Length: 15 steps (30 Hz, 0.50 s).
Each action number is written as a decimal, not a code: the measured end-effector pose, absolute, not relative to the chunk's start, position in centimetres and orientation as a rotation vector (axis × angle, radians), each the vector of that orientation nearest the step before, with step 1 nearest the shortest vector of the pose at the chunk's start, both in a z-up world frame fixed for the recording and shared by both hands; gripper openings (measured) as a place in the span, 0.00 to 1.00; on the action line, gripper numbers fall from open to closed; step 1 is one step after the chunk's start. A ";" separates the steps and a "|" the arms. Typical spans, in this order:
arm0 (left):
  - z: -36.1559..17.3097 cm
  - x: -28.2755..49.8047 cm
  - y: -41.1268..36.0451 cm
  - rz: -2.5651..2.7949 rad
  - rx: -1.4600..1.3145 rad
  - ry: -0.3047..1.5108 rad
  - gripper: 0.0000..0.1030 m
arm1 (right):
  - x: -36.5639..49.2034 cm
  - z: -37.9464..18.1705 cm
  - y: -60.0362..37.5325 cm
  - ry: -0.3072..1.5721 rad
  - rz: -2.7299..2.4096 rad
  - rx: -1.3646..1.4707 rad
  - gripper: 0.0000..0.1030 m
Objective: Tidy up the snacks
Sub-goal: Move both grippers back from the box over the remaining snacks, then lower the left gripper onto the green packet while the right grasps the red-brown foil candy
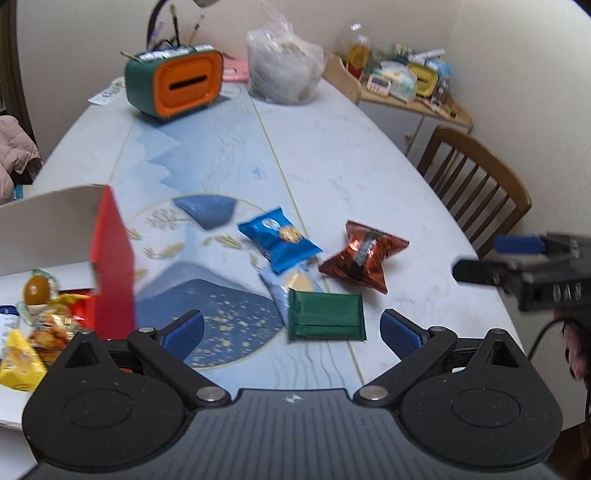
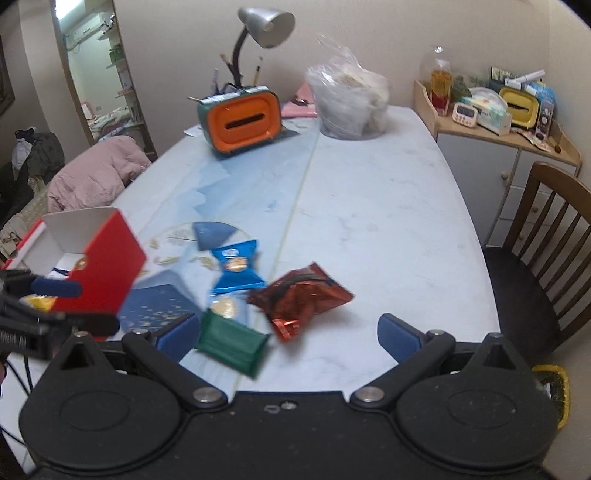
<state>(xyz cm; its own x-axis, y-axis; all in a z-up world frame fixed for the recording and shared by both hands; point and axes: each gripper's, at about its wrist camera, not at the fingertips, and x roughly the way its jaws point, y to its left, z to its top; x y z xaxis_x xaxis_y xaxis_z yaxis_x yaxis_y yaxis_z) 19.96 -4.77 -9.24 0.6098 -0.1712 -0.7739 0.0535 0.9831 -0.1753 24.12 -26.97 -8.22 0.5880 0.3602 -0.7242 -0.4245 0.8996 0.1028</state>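
Several wrapped snacks lie on the pale table (image 1: 369, 173): a blue packet (image 1: 279, 240), a red-brown foil packet (image 1: 364, 258), a flat green packet (image 1: 325, 314) and a light blue packet (image 1: 280, 291) partly under it. My left gripper (image 1: 291, 328) hangs open just in front of the green packet, with nothing between its pads. The right gripper (image 2: 288, 332) is open too, above the green packet (image 2: 232, 343) and the foil packet (image 2: 301, 299). On the left stands an open red box (image 1: 110, 266), which holds several snacks (image 1: 40, 317).
At the table's far end stand an orange and green tissue box (image 2: 240, 122), a clear plastic bag (image 2: 347, 103) and a desk lamp (image 2: 266, 22). A wooden chair (image 2: 546, 236) stands to the right, a cluttered side cabinet (image 2: 498, 147) behind it. A pink jacket (image 2: 96, 173) lies left.
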 end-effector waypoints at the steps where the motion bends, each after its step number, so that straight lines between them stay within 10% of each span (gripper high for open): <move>1: -9.6 20.3 -5.3 -0.130 -0.137 0.915 0.99 | 24.9 -8.5 -27.2 0.834 0.460 -0.081 1.00; 15: -15.4 25.5 -9.2 0.008 -0.241 1.091 0.99 | 33.2 -13.5 -25.7 0.933 0.565 -0.227 1.00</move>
<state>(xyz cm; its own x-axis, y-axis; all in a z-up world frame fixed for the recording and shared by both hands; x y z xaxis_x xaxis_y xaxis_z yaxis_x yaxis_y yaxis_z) 25.49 -9.17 -15.35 0.4641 -0.1121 -0.8787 -0.1248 0.9738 -0.1901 33.19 -25.71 -13.50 0.4640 0.3599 -0.8094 -0.5506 0.8330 0.0548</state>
